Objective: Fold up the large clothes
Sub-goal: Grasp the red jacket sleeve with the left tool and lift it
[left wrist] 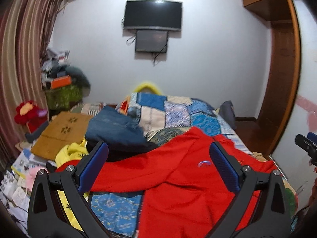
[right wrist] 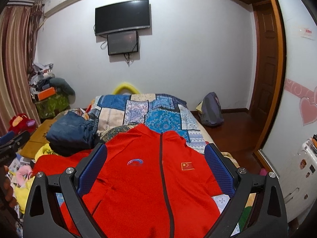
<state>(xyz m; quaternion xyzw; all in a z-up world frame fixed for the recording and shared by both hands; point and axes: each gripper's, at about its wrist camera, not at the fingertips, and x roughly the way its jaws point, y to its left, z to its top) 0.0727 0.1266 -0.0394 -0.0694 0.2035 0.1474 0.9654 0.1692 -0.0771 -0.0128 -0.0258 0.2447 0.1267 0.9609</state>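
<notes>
Red jacket [right wrist: 150, 178] lies front-up on patchwork bedspread [right wrist: 164, 117], fills lower centre of right wrist view; dark zip runs down the middle, blue logo on one chest side, small flag patch on the other. Collar end points toward far wall. In left wrist view jacket [left wrist: 178, 178] sits lower centre-right, one sleeve stretched across to lower left.

Left gripper [left wrist: 158, 150] wide apart, nothing between blue pads, hovers above jacket. Right gripper [right wrist: 155, 150] also spread wide, empty, above jacket chest. Right gripper also seen at right edge of left view; left gripper at left edge of right view.

Folded jeans [right wrist: 73, 130] mid-left, just beside jacket shoulder. Yellow garment [left wrist: 73, 152] lower left. TV [right wrist: 121, 16] on wall, upper centre. Striped curtain [left wrist: 21, 59] upper left. Backpack [right wrist: 211, 109] on floor, mid-right, near wooden door [right wrist: 265, 63].
</notes>
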